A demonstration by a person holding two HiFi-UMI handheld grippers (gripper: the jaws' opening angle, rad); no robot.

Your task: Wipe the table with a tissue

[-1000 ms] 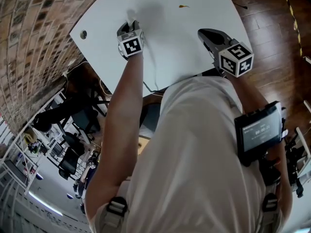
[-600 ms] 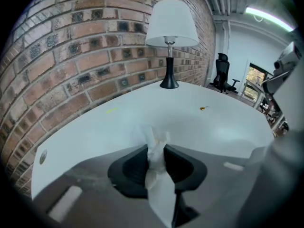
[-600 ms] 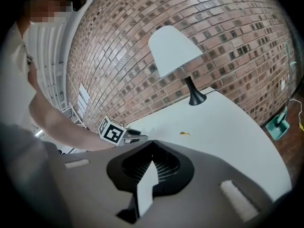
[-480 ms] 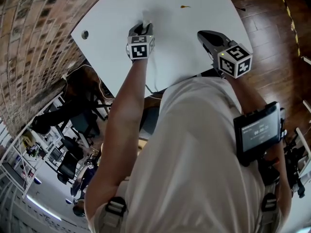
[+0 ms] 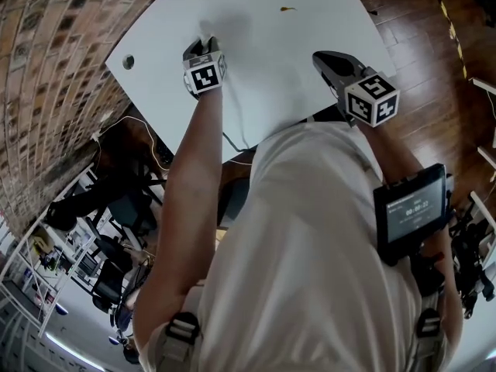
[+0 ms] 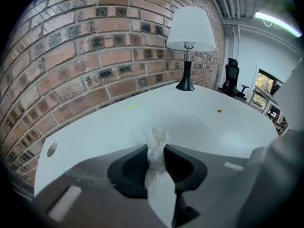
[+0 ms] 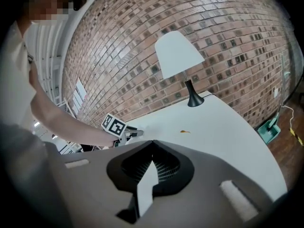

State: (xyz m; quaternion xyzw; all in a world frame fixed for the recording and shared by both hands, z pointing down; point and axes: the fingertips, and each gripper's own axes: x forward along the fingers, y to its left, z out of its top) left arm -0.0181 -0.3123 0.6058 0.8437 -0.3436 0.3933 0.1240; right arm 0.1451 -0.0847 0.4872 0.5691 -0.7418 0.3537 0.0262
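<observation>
A crumpled white tissue (image 6: 158, 175) sticks up between the jaws of my left gripper (image 6: 156, 147), which is shut on it. In the head view that left gripper (image 5: 204, 45) points down at the white table (image 5: 271, 68) near its left side, with the tissue (image 5: 205, 29) pressed on the surface ahead of it. A small orange speck (image 5: 287, 9) lies farther back on the table, to the right of the tissue. My right gripper (image 5: 321, 56) hangs over the table's near right part, its jaws together with nothing between them (image 7: 152, 144).
A black-stemmed lamp with a white shade (image 6: 189, 42) stands at the table's far end by the brick wall (image 6: 85, 56). A short yellow mark (image 6: 133, 107) and a round cable hole (image 5: 129, 61) are on the left part. Wooden floor (image 5: 434, 91) lies to the right.
My left gripper swept the tissue to the right across the table, then back to the left. The right gripper has hardly moved.
</observation>
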